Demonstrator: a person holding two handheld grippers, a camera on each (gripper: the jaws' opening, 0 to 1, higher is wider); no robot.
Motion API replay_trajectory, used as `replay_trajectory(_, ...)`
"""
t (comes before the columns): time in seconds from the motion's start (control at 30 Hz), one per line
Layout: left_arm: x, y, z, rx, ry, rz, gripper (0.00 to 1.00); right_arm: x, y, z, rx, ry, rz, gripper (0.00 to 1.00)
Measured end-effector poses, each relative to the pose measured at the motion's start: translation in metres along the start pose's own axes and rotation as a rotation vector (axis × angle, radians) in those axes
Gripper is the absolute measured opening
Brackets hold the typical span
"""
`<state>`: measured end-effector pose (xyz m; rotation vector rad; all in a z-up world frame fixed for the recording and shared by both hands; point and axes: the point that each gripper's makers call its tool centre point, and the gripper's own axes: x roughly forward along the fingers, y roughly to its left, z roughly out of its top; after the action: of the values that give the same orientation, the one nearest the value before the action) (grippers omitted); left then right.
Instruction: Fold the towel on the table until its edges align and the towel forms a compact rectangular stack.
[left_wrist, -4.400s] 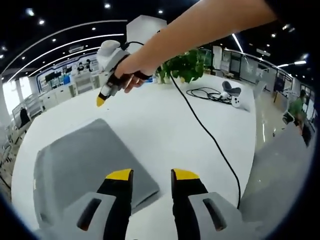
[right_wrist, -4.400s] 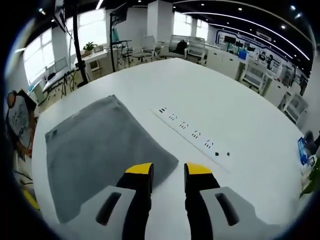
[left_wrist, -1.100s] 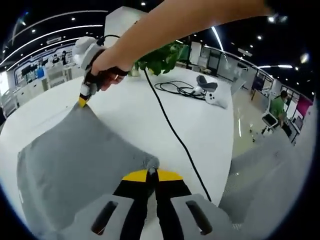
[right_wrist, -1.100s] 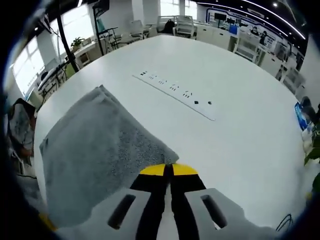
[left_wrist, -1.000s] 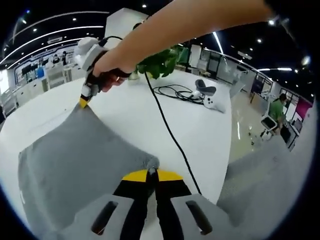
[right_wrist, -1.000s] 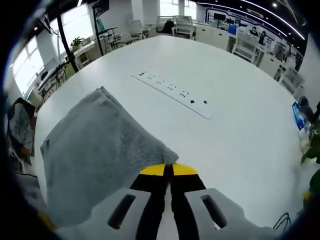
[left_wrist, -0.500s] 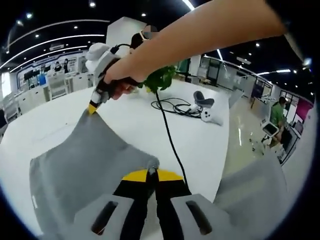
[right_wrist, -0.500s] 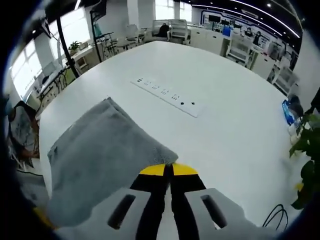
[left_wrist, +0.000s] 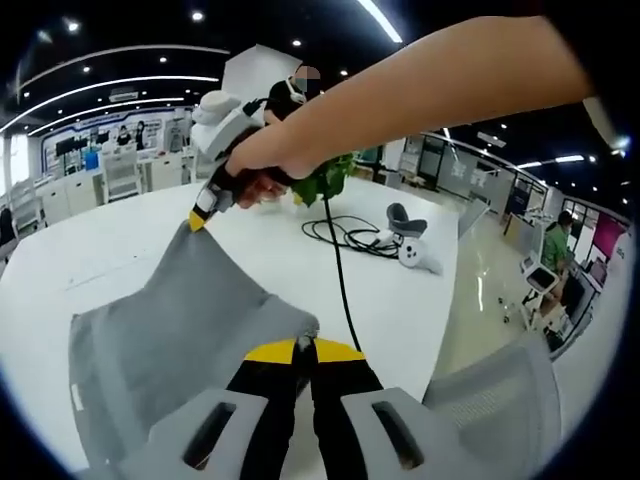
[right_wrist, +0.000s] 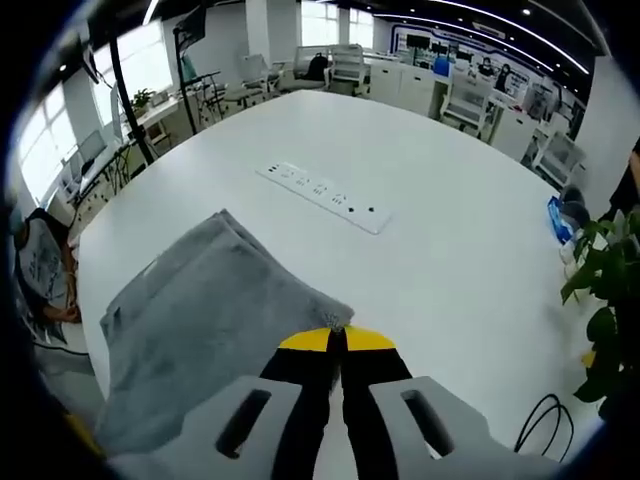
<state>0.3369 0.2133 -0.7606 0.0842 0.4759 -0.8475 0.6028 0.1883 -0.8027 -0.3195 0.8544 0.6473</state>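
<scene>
With each gripper pinching one corner of the grey towel, we judge the fold step under way. Left gripper jaws closed on the near corner; right gripper likewise on its corner. The towel's far part lies on the white table. To fold cleanly we should keep the lifted edge taut, carry both corners level, and land them on the opposite edge together.
</scene>
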Motion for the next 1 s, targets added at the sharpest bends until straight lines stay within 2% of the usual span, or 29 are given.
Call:
replay_trajectory(0.07,-0.006,0.004,0.003,-0.004,-0.016,0.012,0.04,0.001,-0.005,0.006,0.000,-0.003,-0.006,0.00)
replay_trajectory(0.17,-0.014,0.012,0.007,0.000,-0.041,0.029,0.04,-0.011,0.001,0.013,0.007,-0.011,-0.013,0.00)
replay_trajectory(0.3,-0.031,0.029,0.012,-0.013,-0.087,0.072,0.04,-0.018,0.009,0.024,0.041,-0.028,-0.018,0.00)
replay_trajectory(0.4,-0.046,0.038,0.013,-0.014,-0.099,0.097,0.04,-0.018,0.011,0.033,0.067,-0.036,-0.029,0.00)
replay_trajectory(0.6,-0.071,0.058,0.009,-0.022,-0.124,0.146,0.04,-0.018,0.023,0.051,0.068,-0.047,-0.032,0.00)
replay_trajectory(0.87,-0.096,0.065,0.006,-0.013,-0.148,0.176,0.04,-0.017,0.040,0.073,0.054,-0.059,-0.041,0.00)
replay_trajectory(1.0,-0.107,0.073,0.003,-0.027,-0.164,0.199,0.04,-0.020,0.057,0.086,0.061,-0.078,-0.041,0.00)
